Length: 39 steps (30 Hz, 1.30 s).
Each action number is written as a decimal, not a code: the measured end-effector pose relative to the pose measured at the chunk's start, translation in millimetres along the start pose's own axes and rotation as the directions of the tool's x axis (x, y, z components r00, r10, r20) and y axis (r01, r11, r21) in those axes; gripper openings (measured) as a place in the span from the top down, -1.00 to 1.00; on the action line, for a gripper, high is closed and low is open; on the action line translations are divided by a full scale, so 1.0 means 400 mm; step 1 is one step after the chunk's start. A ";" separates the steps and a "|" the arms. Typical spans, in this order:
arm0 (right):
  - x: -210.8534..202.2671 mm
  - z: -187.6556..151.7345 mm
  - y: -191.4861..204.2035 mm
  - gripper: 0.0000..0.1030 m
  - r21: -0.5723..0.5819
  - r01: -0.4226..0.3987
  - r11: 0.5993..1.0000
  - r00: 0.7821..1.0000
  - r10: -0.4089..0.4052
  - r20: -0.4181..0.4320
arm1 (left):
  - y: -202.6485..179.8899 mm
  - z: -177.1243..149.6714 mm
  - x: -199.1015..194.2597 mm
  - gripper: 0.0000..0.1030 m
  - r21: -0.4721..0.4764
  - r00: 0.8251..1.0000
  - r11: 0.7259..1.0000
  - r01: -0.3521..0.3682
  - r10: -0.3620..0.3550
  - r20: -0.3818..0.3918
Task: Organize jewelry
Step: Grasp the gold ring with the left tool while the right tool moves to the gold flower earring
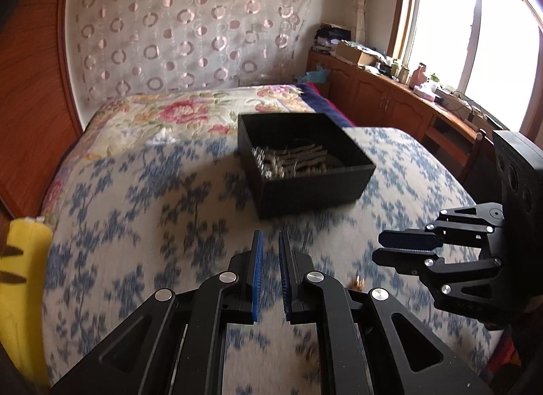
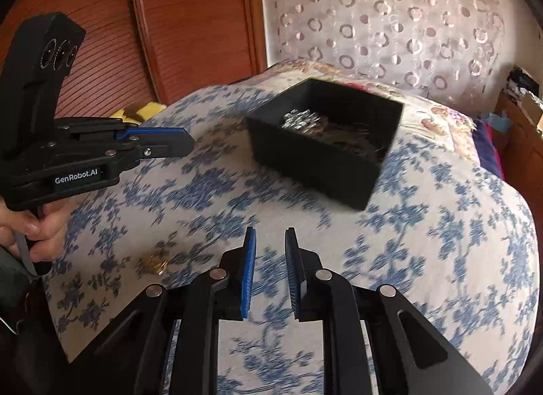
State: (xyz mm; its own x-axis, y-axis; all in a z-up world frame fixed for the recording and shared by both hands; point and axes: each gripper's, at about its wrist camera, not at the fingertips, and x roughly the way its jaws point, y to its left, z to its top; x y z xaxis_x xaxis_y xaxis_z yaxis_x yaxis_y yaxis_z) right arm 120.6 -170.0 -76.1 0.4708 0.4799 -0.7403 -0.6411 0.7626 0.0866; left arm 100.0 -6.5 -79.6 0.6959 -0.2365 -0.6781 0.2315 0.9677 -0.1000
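A black open box [image 1: 315, 191] [image 2: 312, 167] stands on the blue-flowered bedspread and holds several silver and pale jewelry pieces [image 1: 292, 161] [image 2: 302, 121]. A small gold piece [image 1: 358, 282] [image 2: 152, 264] lies loose on the bedspread, nearer than the box. My left gripper [image 1: 270, 242] [image 2: 186, 144] hovers over the cloth short of the box, jaws nearly together and empty; the gold piece lies just to its right. My right gripper [image 2: 270, 235] [image 1: 380, 245] has its jaws a little apart with nothing between them; the gold piece is off to its left.
The bedspread [image 1: 152, 225] covers a bed that drops off at its rounded edges. A yellow soft item [image 1: 23, 259] sits at the bed's left edge. A wooden cabinet [image 1: 390, 96] with clutter runs under the window. A hand [image 2: 37, 228] holds the left gripper's handle.
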 end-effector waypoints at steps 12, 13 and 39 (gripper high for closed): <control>0.047 -0.012 0.070 0.62 -0.089 0.005 0.996 0.996 -0.013 -0.087 | 0.027 -0.101 -0.050 0.53 -0.034 1.000 0.999 -0.015 0.014 -0.020; 0.050 -0.013 0.073 0.62 -0.094 0.010 0.996 0.996 -0.018 -0.092 | 0.028 -0.108 -0.052 0.51 -0.035 1.000 0.999 -0.019 0.018 -0.023; -0.094 -0.068 0.043 0.68 -0.062 0.042 0.997 0.999 -0.042 0.000 | -0.098 -0.173 -0.031 0.15 0.080 0.993 0.996 0.034 -0.025 -0.117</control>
State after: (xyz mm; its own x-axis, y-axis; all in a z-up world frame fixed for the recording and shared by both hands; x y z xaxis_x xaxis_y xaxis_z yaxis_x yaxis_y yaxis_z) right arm 75.3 -186.8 -65.1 0.4971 0.4477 -0.7433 -0.6570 0.7537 0.0145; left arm 35.1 -35.5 -117.6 0.6060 -0.2484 -0.7557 0.3087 0.9490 -0.0644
